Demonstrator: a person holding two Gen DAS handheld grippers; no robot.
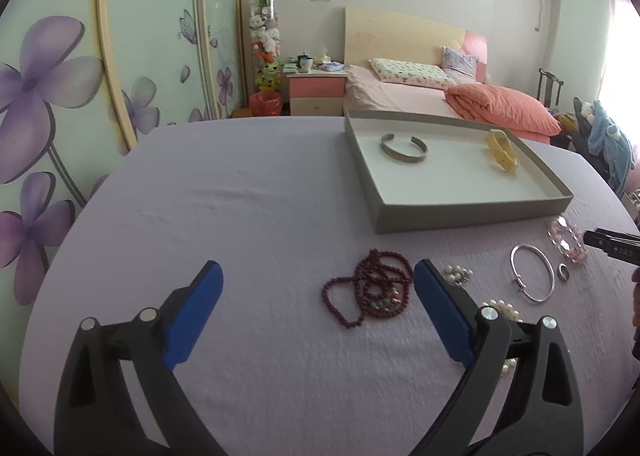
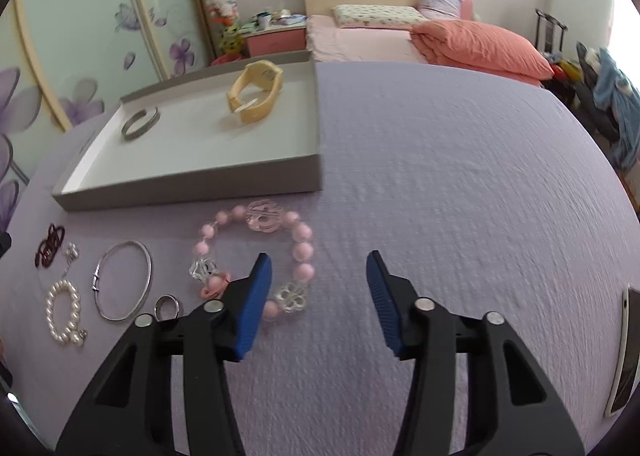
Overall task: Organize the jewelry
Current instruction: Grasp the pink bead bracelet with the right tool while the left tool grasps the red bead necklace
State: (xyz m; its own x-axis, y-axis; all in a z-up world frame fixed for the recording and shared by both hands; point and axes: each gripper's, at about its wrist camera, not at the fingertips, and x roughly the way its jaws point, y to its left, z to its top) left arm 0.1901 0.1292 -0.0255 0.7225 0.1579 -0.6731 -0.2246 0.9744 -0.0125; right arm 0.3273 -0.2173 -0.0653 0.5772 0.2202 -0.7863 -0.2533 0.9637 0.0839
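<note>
Left gripper (image 1: 318, 276) I'm holding w/ jaws spread wide, nothing between the pads, over the lavender cloth (image 1: 260, 216). Dark red bead necklace (image 1: 368, 288) lies in a heap just ahead, its edge next to my right-side pad. Right gripper (image 2: 320, 268) has jaws apart, about mid-width, gripping nothing; its left pad overlaps the pink bead bracelet (image 2: 256, 256) from the camera's view, can't tell if it touches. No item sits between those pads, only cloth. Left of that bracelet: small ring (image 2: 167, 305), silver bangle (image 2: 123, 280), pearl bracelet (image 2: 64, 312), small pearl cluster (image 2: 72, 252), all flat on the cloth. Beyond them, grey tray (image 2: 192, 188) w/ white inside holds a silver cuff (image 2: 140, 123) and a yellow watch (image 2: 256, 96), well apart. Far back: bed (image 2: 360, 36) w/ orange duvet (image 2: 480, 42), nightstand (image 1: 318, 90), flower-print wardrobe (image 1: 60, 96).
</note>
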